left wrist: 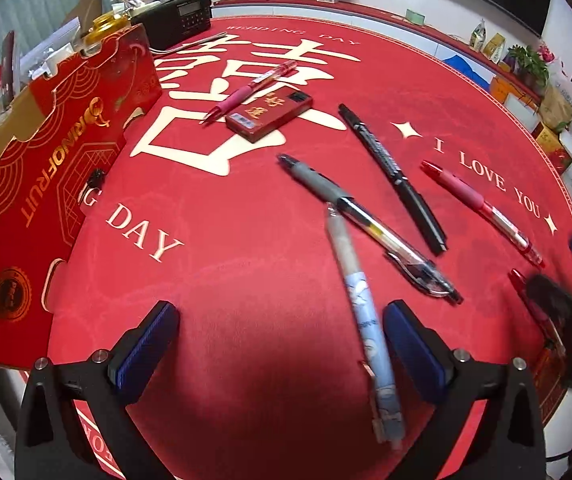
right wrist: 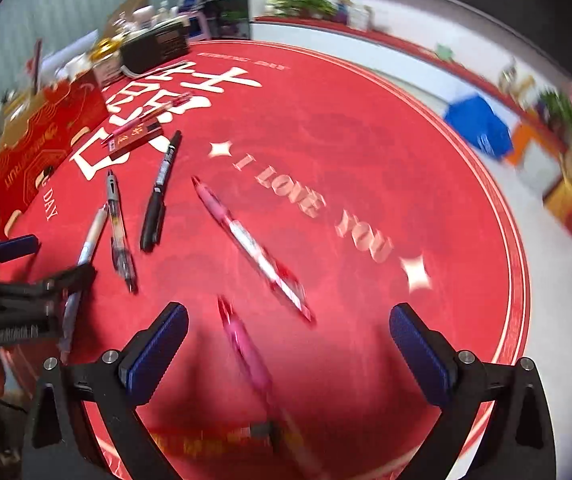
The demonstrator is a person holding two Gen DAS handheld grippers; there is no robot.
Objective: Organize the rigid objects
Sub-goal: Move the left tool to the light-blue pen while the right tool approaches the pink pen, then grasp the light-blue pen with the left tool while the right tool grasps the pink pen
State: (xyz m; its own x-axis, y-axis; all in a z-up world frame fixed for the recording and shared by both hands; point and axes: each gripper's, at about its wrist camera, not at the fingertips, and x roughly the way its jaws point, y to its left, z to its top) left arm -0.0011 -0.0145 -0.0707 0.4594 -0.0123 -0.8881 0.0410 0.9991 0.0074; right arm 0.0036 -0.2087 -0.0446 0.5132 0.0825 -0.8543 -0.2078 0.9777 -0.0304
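A round red mat (left wrist: 245, 240) is spread beneath both tools. The left gripper (left wrist: 281, 344) is held released, a light-blue pen (left wrist: 366, 320) lying just inside its right finger. The right gripper (right wrist: 290, 344) is likewise spread, a pink pen (right wrist: 245, 344) lying between its fingers, ungrasped.

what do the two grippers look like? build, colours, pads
Both match: the left gripper and right gripper each have two black angular plastic fingers with triangular cut-outs and silver screw heads on top. The inner faces carry dark blue ribbed pads. No cables, labels or sleeves show. Seen from the right wrist, the left gripper's body is black too.
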